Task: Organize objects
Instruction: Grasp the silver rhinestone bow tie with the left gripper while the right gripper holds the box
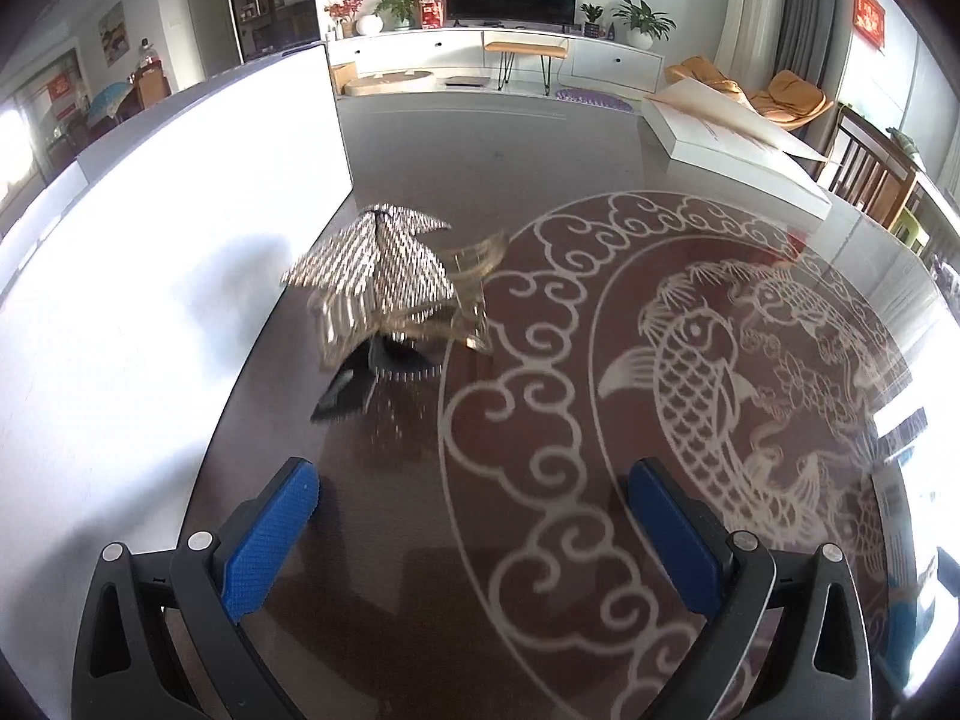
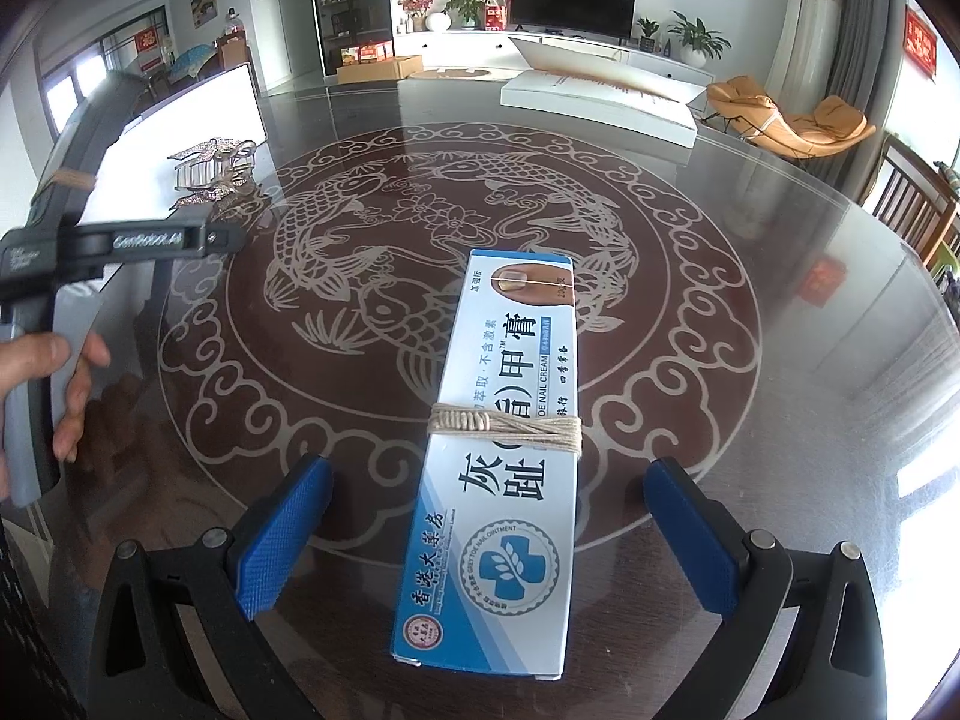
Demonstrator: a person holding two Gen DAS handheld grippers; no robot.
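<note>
The ointment box is lying on the counter between the spread fingers of the right hand-held gripper. The left hand-held gripper is gaping empty, a blurred, perhaps metal, ornament sitting well beyond the box.

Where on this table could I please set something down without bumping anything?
The wide fish-pattern centre, between the ointment box and the far white box, is bare, as is the glass right of the ointment box. It is crowded by the sparkly hair clip beside the white board.
</note>
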